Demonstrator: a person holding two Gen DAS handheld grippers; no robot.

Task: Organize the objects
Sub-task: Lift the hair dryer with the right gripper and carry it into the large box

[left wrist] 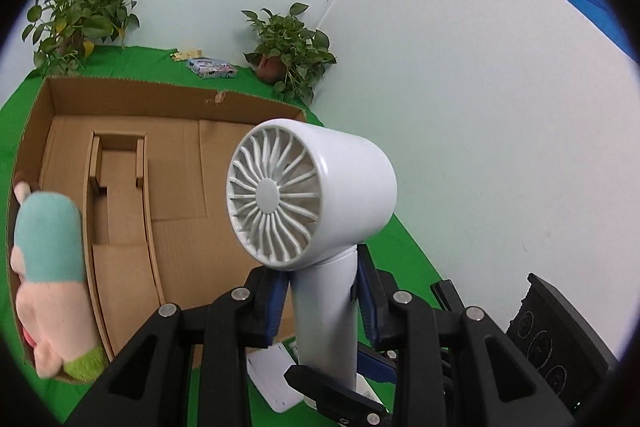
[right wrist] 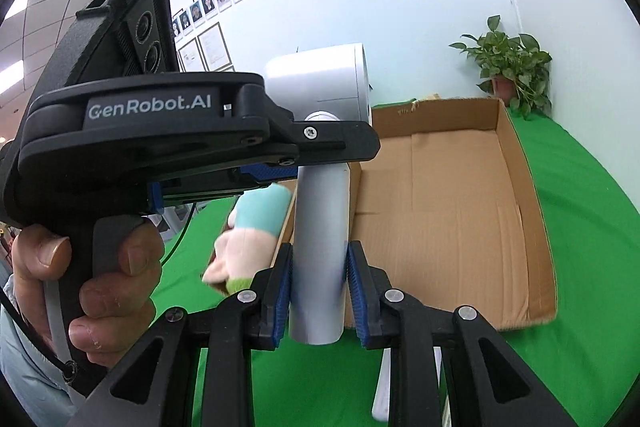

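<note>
A white handheld fan (left wrist: 312, 195) is held upright above the green table, in front of an open cardboard box (left wrist: 160, 195). My left gripper (left wrist: 322, 301) is shut on the fan's handle just under its round head. My right gripper (right wrist: 318, 291) is shut on the lower end of the same handle (right wrist: 320, 259), below the left gripper's fingers (right wrist: 336, 145). A plush toy (left wrist: 52, 267) in teal, pink and green lies at the box's left edge; it also shows in the right wrist view (right wrist: 248, 239). The box (right wrist: 460, 219) is otherwise bare inside.
Two potted plants (left wrist: 80, 15) (left wrist: 290, 47) stand at the back by the wall, with a blue patterned packet (left wrist: 212, 67) between them. A white flat object (left wrist: 276, 375) lies on the green cloth under the grippers. A plant (right wrist: 510, 67) stands behind the box.
</note>
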